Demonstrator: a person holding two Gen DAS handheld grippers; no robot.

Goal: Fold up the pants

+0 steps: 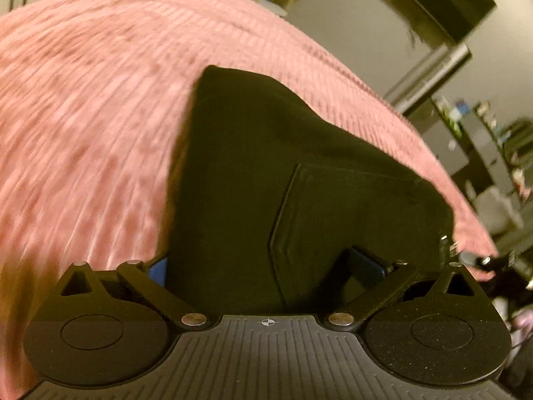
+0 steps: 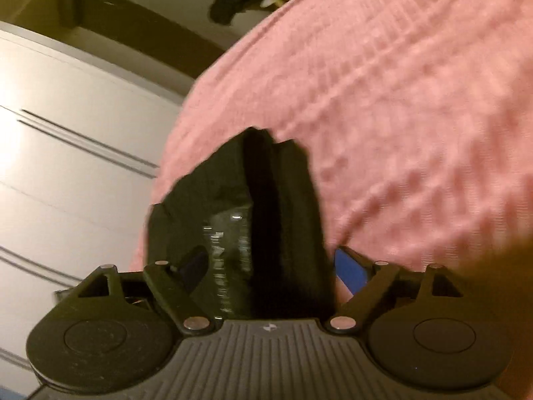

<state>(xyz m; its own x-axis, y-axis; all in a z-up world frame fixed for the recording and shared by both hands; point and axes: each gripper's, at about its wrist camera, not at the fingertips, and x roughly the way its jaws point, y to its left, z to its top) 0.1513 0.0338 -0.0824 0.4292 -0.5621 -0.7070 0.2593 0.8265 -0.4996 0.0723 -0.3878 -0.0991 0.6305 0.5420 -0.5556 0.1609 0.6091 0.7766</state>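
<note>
Black pants (image 1: pixel 266 173) lie partly on a pink ribbed bedspread (image 1: pixel 93 116), with a back pocket (image 1: pixel 333 226) showing in the left wrist view. My left gripper (image 1: pixel 266 266) is shut on the pants; the cloth covers most of both blue-padded fingers (image 1: pixel 366 263). In the right wrist view the pants (image 2: pixel 266 220) hang bunched in folds, with a shiny tag or label on the left fold. My right gripper (image 2: pixel 266 266) is shut on this bunch; the blue right finger (image 2: pixel 353 266) shows beside the cloth. Both views are blurred by motion.
The pink bedspread (image 2: pixel 399 100) fills most of both views. White drawer fronts (image 2: pixel 66 153) stand left of the bed in the right wrist view. Shelves with small items (image 1: pixel 483 140) stand at the right of the left wrist view. A dark object (image 2: pixel 230 3) hangs beyond the bed.
</note>
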